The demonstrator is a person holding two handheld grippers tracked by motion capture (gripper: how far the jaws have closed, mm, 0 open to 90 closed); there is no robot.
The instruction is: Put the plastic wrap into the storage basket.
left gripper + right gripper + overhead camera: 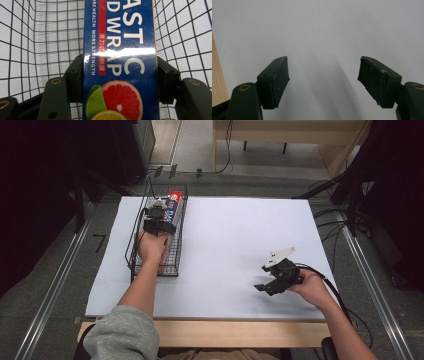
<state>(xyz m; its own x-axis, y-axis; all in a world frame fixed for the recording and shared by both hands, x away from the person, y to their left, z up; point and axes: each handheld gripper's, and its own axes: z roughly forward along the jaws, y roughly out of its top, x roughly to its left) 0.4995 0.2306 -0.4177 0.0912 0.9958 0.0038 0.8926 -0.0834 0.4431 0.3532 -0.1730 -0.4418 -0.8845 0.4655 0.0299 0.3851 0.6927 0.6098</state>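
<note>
A blue plastic wrap box (173, 204) with citrus pictures on it lies lengthwise in a black wire basket (178, 262) at the table's left. My left gripper (160, 215) reaches down into the basket. In the left gripper view the box (120, 45) runs between the jaws of the left gripper (120, 75), and the pads (76, 75) lie against both of its long sides. My right gripper (261, 287) rests low over the white sheet at the right. It is the right gripper (323, 77) whose jaws stand wide open with nothing between them.
A white sheet (240, 235) covers the tabletop, with a bare wooden strip (210, 332) along the near edge. Basket wires (37, 37) rise close on both sides of the left gripper. Cables and dark stands lie on the floor around the table.
</note>
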